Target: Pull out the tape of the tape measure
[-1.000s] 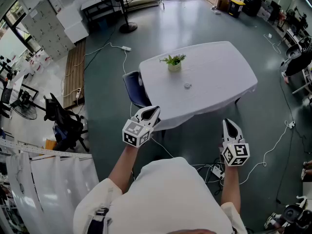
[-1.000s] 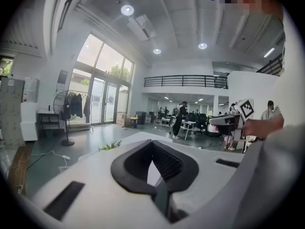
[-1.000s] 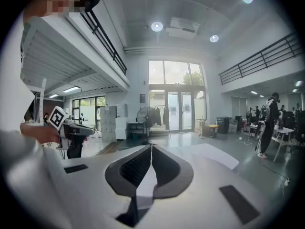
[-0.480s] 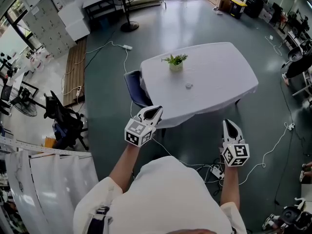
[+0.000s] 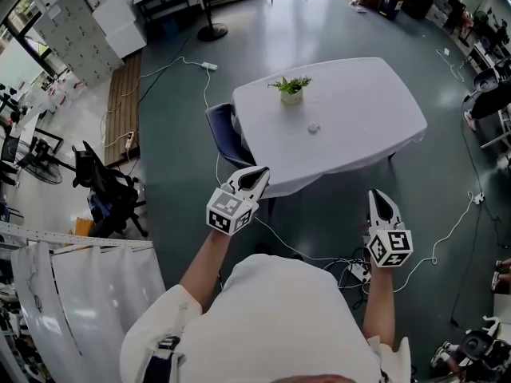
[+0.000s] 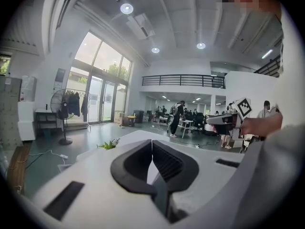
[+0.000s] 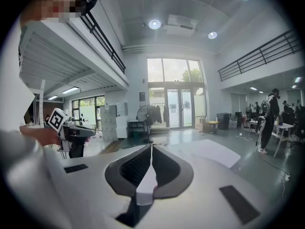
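Both my tongs are closed with nothing between them. The left gripper [image 5: 257,173] and right gripper [image 5: 377,195] hang short of the table [image 5: 375,110], over the floor off its near edge. Only the head view shows a small round thing mid-table, on the near side of the potted plant [image 5: 291,88]. It is probably the tape measure [image 5: 313,128], but too small to be sure. The left gripper view catches the plant but not the tape measure, and the right gripper view gets only a table corner.
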Tool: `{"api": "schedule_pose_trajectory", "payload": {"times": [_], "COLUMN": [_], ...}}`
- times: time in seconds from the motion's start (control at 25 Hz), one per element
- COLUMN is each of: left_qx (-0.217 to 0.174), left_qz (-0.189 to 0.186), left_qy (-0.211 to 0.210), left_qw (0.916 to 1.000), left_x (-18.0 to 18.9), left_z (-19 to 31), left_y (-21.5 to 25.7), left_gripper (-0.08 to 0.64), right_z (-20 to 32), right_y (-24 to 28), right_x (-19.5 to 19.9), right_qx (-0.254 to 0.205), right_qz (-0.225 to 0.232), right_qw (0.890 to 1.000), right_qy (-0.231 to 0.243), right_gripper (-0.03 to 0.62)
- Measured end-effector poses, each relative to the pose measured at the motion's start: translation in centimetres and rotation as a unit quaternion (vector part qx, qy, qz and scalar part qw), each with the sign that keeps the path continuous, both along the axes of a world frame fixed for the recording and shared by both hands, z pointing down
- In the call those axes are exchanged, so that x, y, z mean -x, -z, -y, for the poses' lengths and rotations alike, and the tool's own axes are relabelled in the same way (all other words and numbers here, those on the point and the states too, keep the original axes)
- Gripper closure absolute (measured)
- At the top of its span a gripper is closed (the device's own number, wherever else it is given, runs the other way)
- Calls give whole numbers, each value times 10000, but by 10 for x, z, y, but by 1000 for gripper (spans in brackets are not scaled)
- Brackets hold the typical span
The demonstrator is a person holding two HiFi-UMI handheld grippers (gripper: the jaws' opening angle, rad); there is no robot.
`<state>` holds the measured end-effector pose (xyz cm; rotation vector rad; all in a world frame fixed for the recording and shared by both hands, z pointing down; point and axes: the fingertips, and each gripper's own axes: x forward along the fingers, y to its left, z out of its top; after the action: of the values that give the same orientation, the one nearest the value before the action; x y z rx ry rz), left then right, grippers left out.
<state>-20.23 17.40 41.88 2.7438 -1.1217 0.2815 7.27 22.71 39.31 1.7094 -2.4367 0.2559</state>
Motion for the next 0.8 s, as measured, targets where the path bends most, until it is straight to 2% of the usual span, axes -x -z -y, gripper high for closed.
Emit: {"api": "schedule_pose_trajectory", "payload": {"times": [0.44, 0.8], "left_qx": [70, 214], "left_qz": [-46, -117], "left_qy": [-170, -384], "left_qw": [9998, 9990], "left_x": [21, 37], "left_z": [-3, -6], "left_y": [-10, -23], "left_gripper": [546, 423], "right_z": [-8, -18], "right_y": [-16, -27], "right_x": [28, 53], "right_qx": [219, 302], "right_qz": [-66, -58], "right_qw": [9997, 9993], "right_qy": [-81, -197], "right_gripper": [555, 552]}}
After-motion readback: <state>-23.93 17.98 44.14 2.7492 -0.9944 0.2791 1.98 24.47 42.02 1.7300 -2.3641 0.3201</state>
